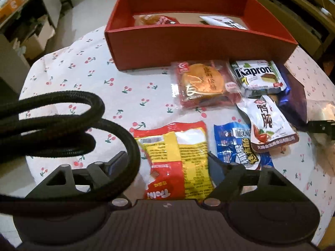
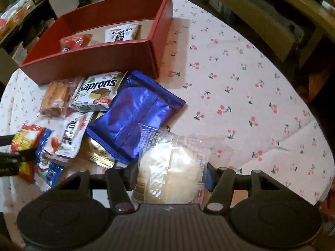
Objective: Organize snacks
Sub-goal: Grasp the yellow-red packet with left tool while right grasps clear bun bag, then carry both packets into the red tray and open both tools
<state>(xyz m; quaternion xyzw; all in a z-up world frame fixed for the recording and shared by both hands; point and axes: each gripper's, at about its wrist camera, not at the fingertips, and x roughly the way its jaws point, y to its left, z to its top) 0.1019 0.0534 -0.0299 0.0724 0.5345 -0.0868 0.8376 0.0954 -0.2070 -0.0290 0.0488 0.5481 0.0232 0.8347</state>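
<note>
— Looking down our left gripper (image 1: 169, 163), we see its jaws spread, with the red-and-yellow snack packet (image 1: 178, 163) lying between them on the cherry-print cloth (image 1: 88, 79); the pads are not pressing it. A black cable (image 1: 69, 123) loops across the left finger, which only this view shows.

— On our side the right gripper (image 2: 169, 177) is clenched on a clear packet of pale cake (image 2: 169, 167), its fingers pressing both sides. Just ahead of the tips lies a blue foil pouch (image 2: 136, 113), mostly hidden from you.

— We get only its edge, far right. Ahead of our tips sit the bun packet (image 1: 201, 83) and the Kaprons wafer (image 1: 257, 77), then the red box (image 1: 188, 48) beyond them.

— We see that red box (image 2: 94, 62) ahead and to the left. Inside it are a white packet (image 2: 122, 33) and an orange one (image 2: 75, 41), plainer from here.
</note>
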